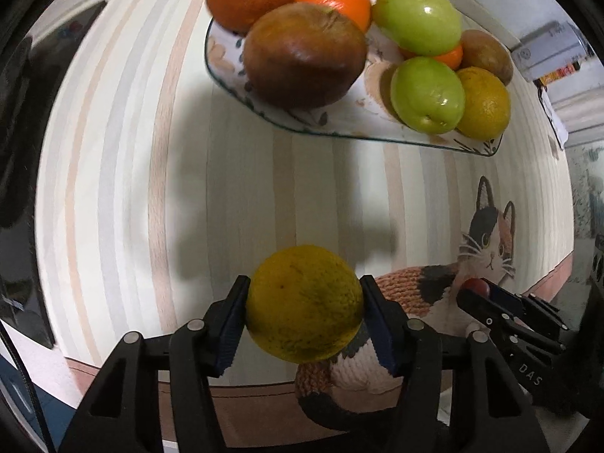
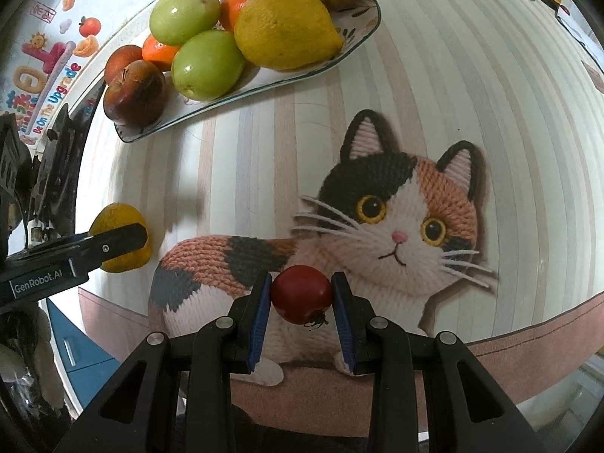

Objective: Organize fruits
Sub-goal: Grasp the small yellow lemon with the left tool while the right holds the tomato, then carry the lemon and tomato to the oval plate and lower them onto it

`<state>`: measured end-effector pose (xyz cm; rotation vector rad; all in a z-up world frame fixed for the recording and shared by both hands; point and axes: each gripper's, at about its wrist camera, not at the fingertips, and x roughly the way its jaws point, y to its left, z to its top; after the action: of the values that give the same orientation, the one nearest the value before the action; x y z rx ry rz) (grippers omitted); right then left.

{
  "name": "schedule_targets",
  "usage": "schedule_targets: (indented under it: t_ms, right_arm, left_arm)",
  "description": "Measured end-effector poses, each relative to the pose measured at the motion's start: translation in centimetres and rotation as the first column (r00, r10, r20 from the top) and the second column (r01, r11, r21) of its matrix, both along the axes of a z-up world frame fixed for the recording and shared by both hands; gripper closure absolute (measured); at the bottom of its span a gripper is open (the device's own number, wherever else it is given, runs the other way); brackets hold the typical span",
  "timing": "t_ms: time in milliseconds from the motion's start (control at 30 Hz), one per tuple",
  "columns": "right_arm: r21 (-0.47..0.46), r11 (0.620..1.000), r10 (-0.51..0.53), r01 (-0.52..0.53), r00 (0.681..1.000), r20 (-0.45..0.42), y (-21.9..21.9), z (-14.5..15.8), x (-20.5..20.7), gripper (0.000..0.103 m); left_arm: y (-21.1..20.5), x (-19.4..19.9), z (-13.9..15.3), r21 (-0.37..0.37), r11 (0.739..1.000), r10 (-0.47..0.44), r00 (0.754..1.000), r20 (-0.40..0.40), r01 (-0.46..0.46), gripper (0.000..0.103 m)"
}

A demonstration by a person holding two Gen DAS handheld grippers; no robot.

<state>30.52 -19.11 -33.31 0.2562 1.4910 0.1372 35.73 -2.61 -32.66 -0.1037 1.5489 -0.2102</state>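
My left gripper is shut on a yellow-green orange and holds it above the striped table mat; it also shows in the right wrist view at the left. My right gripper is shut on a small red tomato over the cat picture; it shows in the left wrist view at the right. A flowered plate at the far side holds several fruits: a brown apple, green fruits, oranges and a yellow lemon.
The mat carries a printed calico cat. The plate lies at the back left in the right wrist view. Boxes stand at the far right. A blue cabinet is below the table edge.
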Motion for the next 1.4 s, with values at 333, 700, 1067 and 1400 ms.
schedule_targets:
  t_ms: [333,700,1067,1400]
  right_arm:
    - [0.04,0.999,-0.015,0.014,0.999,0.04,-1.6,1.7,1.0,0.068]
    - [0.129,0.99,-0.083,0.061,0.982,0.172,-5.0,7.9,8.4,0.068]
    - [0.197,0.978,-0.107,0.07,0.977,0.183,-7.6,10.4,18.1,0.068]
    - [0.216,0.965,-0.176,0.149,0.978,0.112,-8.3,6.0,15.2,0.068]
  left_arm:
    - [-2.9,1.7,6.5,-0.057,0.998,-0.021,0.991,0.13,0.028,0.048]
    - [-4.8,9.3,11.5,-0.11,0.994,0.006,0.98,0.197,0.016,0.048]
    - [-6.3,20.4,9.0,-0.046,0.995,-0.079,0.993,0.083,0.083,0.048]
    - [-7.9,23.1,3.9,0.025,0.987,-0.159,0.986,-0.054,0.161,0.048]
